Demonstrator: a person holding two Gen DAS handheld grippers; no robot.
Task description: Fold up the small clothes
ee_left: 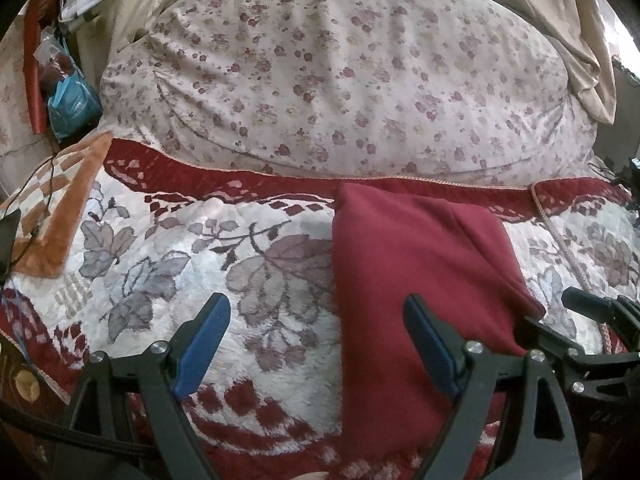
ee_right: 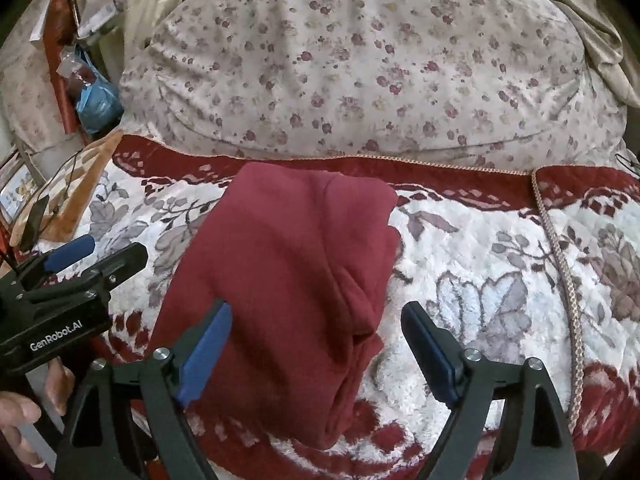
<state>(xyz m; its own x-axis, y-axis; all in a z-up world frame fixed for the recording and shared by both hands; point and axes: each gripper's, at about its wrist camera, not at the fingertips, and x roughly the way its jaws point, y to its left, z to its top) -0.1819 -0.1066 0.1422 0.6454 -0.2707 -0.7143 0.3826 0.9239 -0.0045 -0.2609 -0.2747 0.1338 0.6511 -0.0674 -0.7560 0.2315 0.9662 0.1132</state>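
A dark red garment (ee_left: 412,280) lies folded into a long strip on the flowered blanket (ee_left: 200,264); it also shows in the right wrist view (ee_right: 288,272). My left gripper (ee_left: 318,312) is open and empty above the garment's left edge, its right finger over the cloth. My right gripper (ee_right: 316,320) is open and empty above the garment's near right part. The right gripper shows at the right edge of the left wrist view (ee_left: 592,320), and the left gripper at the left edge of the right wrist view (ee_right: 100,256).
A large flowered pillow (ee_left: 332,80) lies behind the blanket. An orange-edged cloth (ee_left: 68,208) with a black cable lies at the left. Bags and clutter (ee_left: 68,92) stand at the far left. A beige curtain (ee_left: 568,40) hangs at the right.
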